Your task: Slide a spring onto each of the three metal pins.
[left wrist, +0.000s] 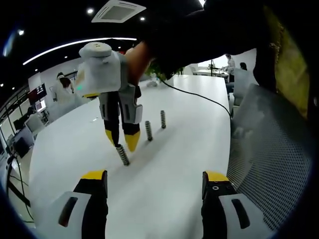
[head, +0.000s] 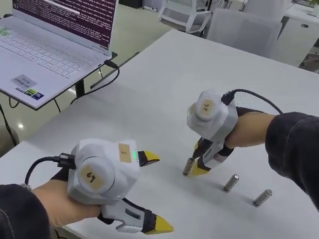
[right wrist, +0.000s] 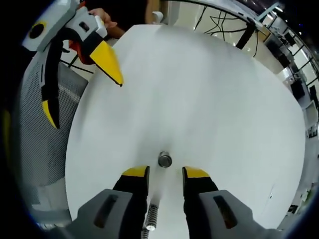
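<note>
Honestly, all three pins look sleeved from where I'm sitting. The first pin (head: 188, 167), with its spring (left wrist: 122, 155) on it, stands right at the tips of the right claw (head: 198, 159). The second pin (head: 231, 182) and third pin (head: 261, 197) sit off to that claw's side, well apart from the left claw (head: 155, 193). The right claw's jaws are parted a little with nothing pinched between them, and in the right gripper view the pin top sits just ahead of the tips. The left claw is spread wide and empty, well away from the pins. My guess on handling: the coils are tiny, light and squishy, and the pins are stiff but tippy. So I'd pinch gently across a coil's middle, never its end, or it'll ping away.
</note>
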A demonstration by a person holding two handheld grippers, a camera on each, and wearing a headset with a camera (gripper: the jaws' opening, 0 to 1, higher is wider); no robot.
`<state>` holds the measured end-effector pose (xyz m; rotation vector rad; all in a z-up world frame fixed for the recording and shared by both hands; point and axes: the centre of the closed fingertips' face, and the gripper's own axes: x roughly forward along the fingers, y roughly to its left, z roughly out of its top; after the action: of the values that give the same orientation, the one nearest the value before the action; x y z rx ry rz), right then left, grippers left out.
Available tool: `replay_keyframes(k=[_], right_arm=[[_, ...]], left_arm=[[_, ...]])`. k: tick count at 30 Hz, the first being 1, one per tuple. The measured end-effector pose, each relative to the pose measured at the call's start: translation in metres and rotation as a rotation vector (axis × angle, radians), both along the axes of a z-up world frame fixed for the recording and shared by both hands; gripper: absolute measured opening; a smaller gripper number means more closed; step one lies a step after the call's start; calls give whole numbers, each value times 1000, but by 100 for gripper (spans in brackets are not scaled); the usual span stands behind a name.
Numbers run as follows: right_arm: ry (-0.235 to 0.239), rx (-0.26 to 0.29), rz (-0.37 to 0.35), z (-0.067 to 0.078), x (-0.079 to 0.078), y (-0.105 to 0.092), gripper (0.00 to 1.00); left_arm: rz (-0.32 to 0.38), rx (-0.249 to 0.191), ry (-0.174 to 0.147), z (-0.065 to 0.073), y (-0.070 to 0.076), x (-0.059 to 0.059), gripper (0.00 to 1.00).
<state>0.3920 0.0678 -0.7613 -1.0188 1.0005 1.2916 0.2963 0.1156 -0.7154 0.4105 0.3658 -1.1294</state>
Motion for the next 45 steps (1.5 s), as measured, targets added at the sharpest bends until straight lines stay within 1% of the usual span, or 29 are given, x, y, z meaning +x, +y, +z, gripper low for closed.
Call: replay_keyframes(k=[1, 2, 3, 6, 8, 12, 14, 17, 18, 20, 21, 22, 23, 25, 27, 28, 29, 30, 35, 36, 38, 39, 41, 43, 45], right_arm=[[3, 23, -25, 3, 0, -2, 25], [7, 33, -38, 4, -1, -2, 25], [3, 56, -57, 8, 0, -4, 26], [-15, 81, -88, 16, 1, -14, 26], [-25, 110, -123, 21, 1, -19, 27], [-84, 188, -185, 36, 5, -29, 28], [-112, 226, -208, 45, 3, -34, 28], [-143, 264, -240, 54, 2, -41, 29], [-164, 286, -260, 58, 0, -46, 29], [-188, 325, -295, 65, -3, -52, 30], [-195, 335, -305, 67, -4, -54, 30], [-206, 359, -323, 71, -7, -57, 31], [-210, 366, -331, 73, -9, -58, 30], [-232, 405, -365, 80, -13, -63, 31], [-253, 418, -389, 85, -18, -71, 31], [-272, 429, -400, 88, -20, -75, 31], [-275, 433, -405, 89, -22, -76, 31], [-286, 449, -423, 93, -27, -81, 32], [-337, 490, -489, 101, -43, -98, 34], [-340, 494, -501, 101, -46, -101, 34], [-360, 511, -533, 102, -51, -109, 34], [-365, 521, -550, 101, -52, -114, 34], [-376, 543, -578, 102, -58, -120, 34], [-386, 550, -604, 100, -65, -127, 35], [-395, 573, -648, 98, -70, -134, 37]], left_arm=[[-1, 2, 0, 0, 0, 0, 74], [-2, 4, -1, 1, -1, 1, 74], [-4, 5, -1, 1, -1, 1, 74], [-8, 9, -2, 3, -2, 2, 74], [-9, 10, -1, 5, -2, 3, 74], [-8, 7, 2, 7, -3, 6, 74], [-9, 6, 3, 8, -5, 7, 74], [-12, 5, 6, 9, -7, 8, 74], [-12, 6, 6, 9, -7, 8, 74], [-11, 4, 6, 10, -8, 9, 74], [-11, 2, 6, 11, -9, 9, 74], [-12, 0, 6, 12, -9, 9, 74], [-11, 0, 5, 13, -10, 9, 74], [-8, -3, 6, 13, -10, 10, 74], [-5, -11, 11, 15, -11, 10, 74], [-3, -12, 12, 14, -11, 10, 74], [-3, -12, 12, 15, -11, 10, 74], [-3, -17, 13, 16, -13, 10, 74], [2, -32, 18, 20, -14, 10, 74], [6, -36, 20, 20, -15, 10, 74], [10, -49, 25, 22, -16, 11, 74], [12, -53, 27, 23, -16, 11, 74], [12, -58, 28, 24, -18, 11, 74], [13, -61, 30, 26, -19, 10, 74], [15, -64, 31, 26, -20, 10, 74]])
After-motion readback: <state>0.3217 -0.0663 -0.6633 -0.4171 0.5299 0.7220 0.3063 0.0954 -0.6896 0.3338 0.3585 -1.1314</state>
